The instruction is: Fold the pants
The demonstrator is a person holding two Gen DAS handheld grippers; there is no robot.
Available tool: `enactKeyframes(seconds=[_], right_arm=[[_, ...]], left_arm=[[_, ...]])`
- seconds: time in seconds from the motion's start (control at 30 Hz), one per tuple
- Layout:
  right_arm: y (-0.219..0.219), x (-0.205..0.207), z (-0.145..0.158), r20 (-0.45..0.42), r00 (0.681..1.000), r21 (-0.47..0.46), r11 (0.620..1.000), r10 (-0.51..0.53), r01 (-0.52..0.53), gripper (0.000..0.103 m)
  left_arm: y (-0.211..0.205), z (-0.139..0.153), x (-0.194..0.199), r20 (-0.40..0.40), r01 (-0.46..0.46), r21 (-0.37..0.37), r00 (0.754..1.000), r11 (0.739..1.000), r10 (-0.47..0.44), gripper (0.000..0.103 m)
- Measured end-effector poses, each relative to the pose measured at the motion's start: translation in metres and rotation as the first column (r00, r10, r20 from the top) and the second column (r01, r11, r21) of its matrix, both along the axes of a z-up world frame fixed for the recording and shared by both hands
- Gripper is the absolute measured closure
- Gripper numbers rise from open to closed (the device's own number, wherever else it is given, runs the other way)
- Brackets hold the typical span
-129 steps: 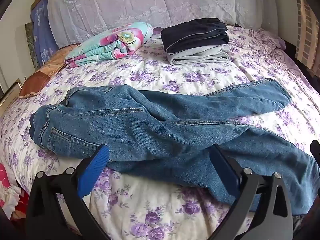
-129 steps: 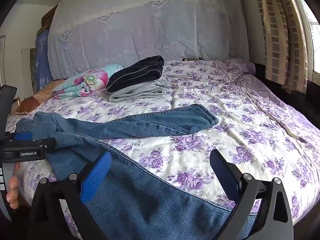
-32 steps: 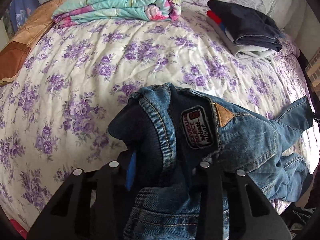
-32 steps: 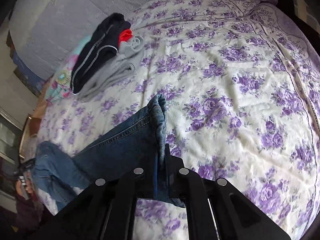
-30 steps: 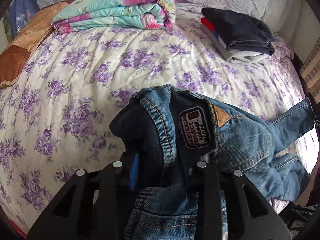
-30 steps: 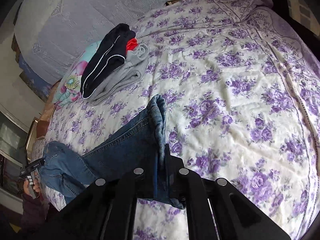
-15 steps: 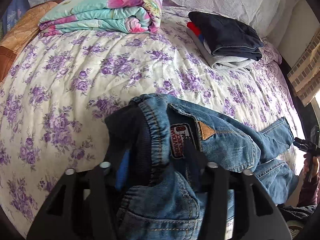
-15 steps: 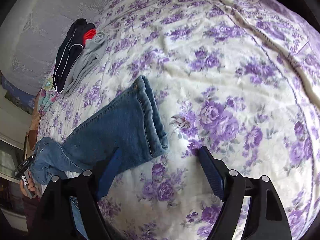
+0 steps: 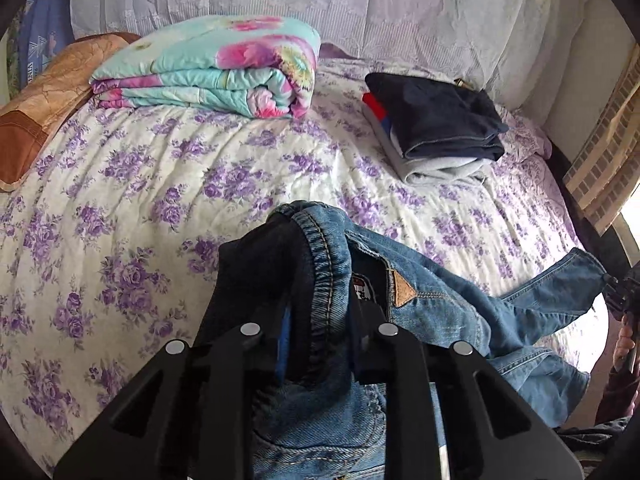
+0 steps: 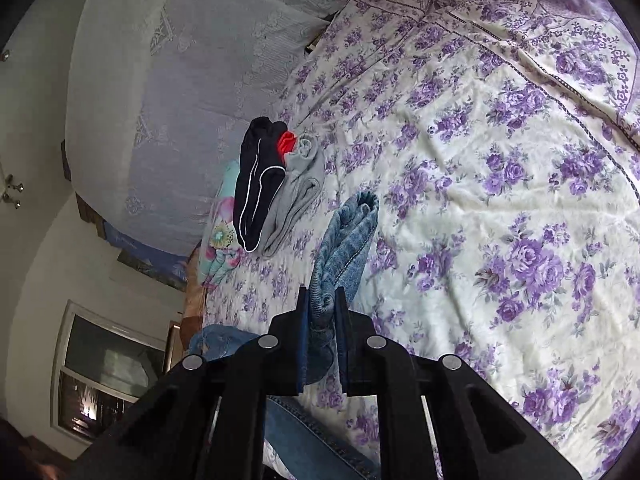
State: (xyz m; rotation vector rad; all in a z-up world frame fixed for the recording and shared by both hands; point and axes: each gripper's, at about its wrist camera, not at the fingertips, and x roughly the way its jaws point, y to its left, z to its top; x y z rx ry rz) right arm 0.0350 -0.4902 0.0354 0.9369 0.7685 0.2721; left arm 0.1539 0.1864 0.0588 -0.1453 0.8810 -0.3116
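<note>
**Two hand-held grippers, one pair of jeans**

We count one pair of jeans and two grippers on it. The left hand-held gripper has its jaws drawn in tight on the waistband, with the denim bunched between them and a leather patch showing just to the right. The right hand-held gripper is clamped on a leg cuff, the folded hem standing up between its narrow jaws. In the left wrist view the legs trail off to the right across the bed and over its near edge.

Around the jeans we see one folded floral blanket in turquoise and pink near the head of the bed, and one stack of folded clothes well apart from it: a dark garment on top, grey beneath, a bit of red showing at one end. An orange-brown pillow lies at the far left edge.

The bed is covered by a cream quilt printed with purple flowers. A pale lace cloth hangs behind the headboard end, and a window shows in the right wrist view
</note>
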Motion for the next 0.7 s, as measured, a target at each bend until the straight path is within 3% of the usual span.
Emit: enactKeyframes(seconds=[0.17,0.23,0.33,0.47,0.5,0.53,0.57,0.63,0.7], right_arm=[[-0.015,0.037,0.017,-0.005,0.997,0.067,0.995,-0.074,0.074,0.091],[-0.02,0.068,0.022,-0.024,0.993,0.071,0.991,-0.116,0.118,0.091],[-0.019,0.129,0.012,-0.096,0.98,0.019,0.984,-0.172,0.175,0.09],[-0.001,0.196,-0.018,-0.175,0.975,-0.132,0.985,-0.133,0.111,0.085],[0.001,0.201,-0.021,-0.159,0.979,-0.159,0.982,-0.129,0.104,0.079],[0.003,0.201,-0.019,-0.138,0.982,-0.211,0.972,-0.13,0.099,0.055],[0.003,0.197,-0.015,-0.111,0.983,-0.283,0.953,-0.148,0.112,0.038],[0.0,0.186,-0.009,-0.054,0.986,-0.37,0.921,-0.155,0.125,0.034],[-0.013,0.179,-0.018,-0.09,0.987,-0.352,0.931,-0.13,0.091,0.034]], left_arm=[[0.011,0.029,0.003,0.067,-0.063,-0.064,0.995,0.996,0.068,0.084],[0.012,0.026,0.021,0.028,-0.075,-0.059,0.997,0.995,0.077,0.084],[0.011,-0.003,0.053,-0.08,-0.105,0.014,0.991,0.994,0.106,0.085],[0.023,-0.028,0.071,-0.17,-0.146,-0.005,0.975,0.989,0.143,0.085],[0.028,-0.03,0.071,-0.183,-0.144,-0.021,0.973,0.989,0.138,0.084],[0.031,-0.033,0.07,-0.197,-0.142,-0.031,0.971,0.989,0.133,0.076],[0.034,-0.036,0.068,-0.213,-0.14,-0.031,0.968,0.99,0.13,0.07],[0.039,-0.042,0.064,-0.234,-0.138,-0.019,0.963,0.99,0.13,0.053],[0.038,-0.048,0.063,-0.265,-0.092,-0.041,0.961,0.995,0.078,0.048]])
